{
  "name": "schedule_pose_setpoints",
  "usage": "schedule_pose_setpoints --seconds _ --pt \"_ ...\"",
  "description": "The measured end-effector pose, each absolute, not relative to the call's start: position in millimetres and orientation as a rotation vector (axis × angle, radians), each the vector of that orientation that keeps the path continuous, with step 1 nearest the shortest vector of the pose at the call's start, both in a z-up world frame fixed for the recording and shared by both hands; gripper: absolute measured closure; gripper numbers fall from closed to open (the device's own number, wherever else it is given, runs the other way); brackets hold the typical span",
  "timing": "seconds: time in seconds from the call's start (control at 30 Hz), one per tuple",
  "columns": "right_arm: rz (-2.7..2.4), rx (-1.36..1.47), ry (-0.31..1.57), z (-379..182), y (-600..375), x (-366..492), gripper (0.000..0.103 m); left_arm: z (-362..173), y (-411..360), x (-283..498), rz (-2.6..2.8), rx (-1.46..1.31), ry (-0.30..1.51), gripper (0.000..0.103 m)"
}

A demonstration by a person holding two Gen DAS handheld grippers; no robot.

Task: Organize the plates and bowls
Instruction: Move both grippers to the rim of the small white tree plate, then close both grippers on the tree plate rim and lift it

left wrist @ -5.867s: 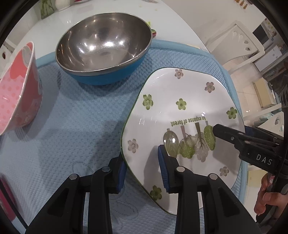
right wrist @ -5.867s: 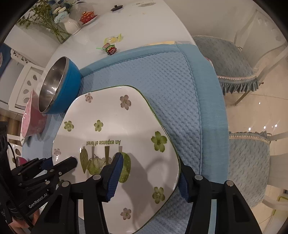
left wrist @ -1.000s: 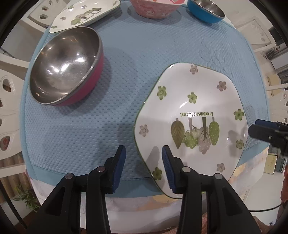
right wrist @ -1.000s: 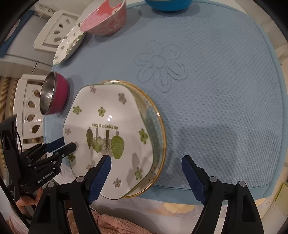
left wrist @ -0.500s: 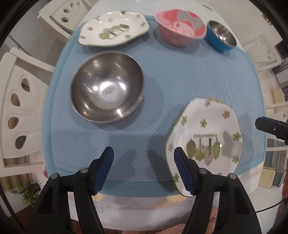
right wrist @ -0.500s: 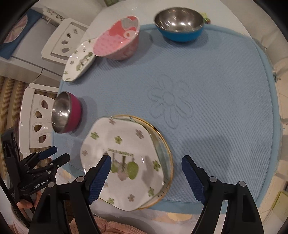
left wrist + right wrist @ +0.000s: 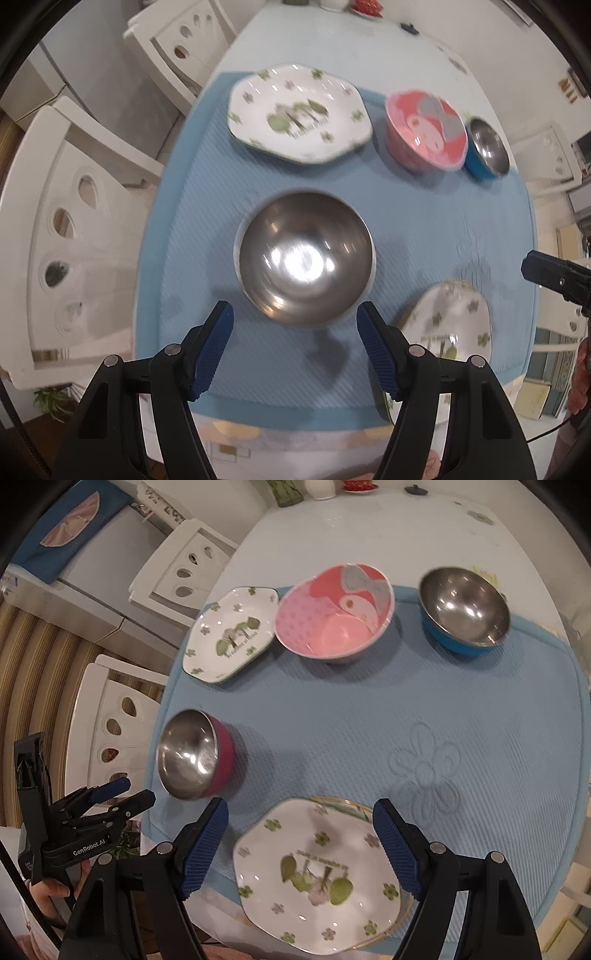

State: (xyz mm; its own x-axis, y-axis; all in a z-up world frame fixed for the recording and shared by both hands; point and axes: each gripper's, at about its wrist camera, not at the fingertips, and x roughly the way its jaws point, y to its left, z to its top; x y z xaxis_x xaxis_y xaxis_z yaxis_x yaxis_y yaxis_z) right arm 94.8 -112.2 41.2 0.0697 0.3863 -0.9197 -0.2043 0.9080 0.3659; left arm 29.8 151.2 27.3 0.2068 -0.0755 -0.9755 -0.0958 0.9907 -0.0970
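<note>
Left wrist view: we saw the left tongs (image 7: 295, 350) standing wide apart and gripping nothing, above the blue mat (image 7: 424, 229) on the white worktop (image 7: 332, 40). Directly beyond the blue pads lay the steel bowl with the red outside (image 7: 304, 256), upright and untouched. At the far edge of the mat we noted a flowered plate (image 7: 299, 112), with the pink bowl (image 7: 424, 129) just beside it and the blue steel bowl (image 7: 485, 147) touching or nearly touching the pink one; motion blur prevented a firmer reading. A second flowered plate (image 7: 454, 321) sat at the near right corner of the mat.

Right wrist view: we saw the right tongs (image 7: 301, 845) equally wide apart and empty, hanging over that second flowered plate (image 7: 317, 878), which rested on a gold-rimmed plate (image 7: 369, 812) showing along its far and right edges. The red steel bowl (image 7: 192, 755) stood well apart to the left, near the mat's edge. The left tongs (image 7: 122, 794) appeared at the lower left, held by a hand (image 7: 51, 888). White chairs (image 7: 122, 720) stood along the worktop's left side.
</note>
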Motion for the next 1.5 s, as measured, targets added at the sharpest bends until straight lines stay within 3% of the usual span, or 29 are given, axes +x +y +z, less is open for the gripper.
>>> schedule_pose_setpoints --seconds 0.53,0.93,1.3,1.5 --pt "0.582 0.25 1.353 60.3 -34.9 189.4 0.024 29.7 226.8 148.8 0.051 -0.23 1.292 0.035" --pt "0.51 0.514 1.341 -18.3 -3.1 222.2 0.024 -34.7 240.4 235.5 0.043 -0.259 1.305 0.037" --pt "0.417 0.422 1.375 -67.2 20.9 233.7 0.024 -71.9 224.2 264.5 0.011 -0.22 1.326 0.038" --pt "0.41 0.347 1.392 -71.5 37.4 234.5 0.024 -80.4 222.1 272.4 -0.007 -0.205 1.332 0.047"
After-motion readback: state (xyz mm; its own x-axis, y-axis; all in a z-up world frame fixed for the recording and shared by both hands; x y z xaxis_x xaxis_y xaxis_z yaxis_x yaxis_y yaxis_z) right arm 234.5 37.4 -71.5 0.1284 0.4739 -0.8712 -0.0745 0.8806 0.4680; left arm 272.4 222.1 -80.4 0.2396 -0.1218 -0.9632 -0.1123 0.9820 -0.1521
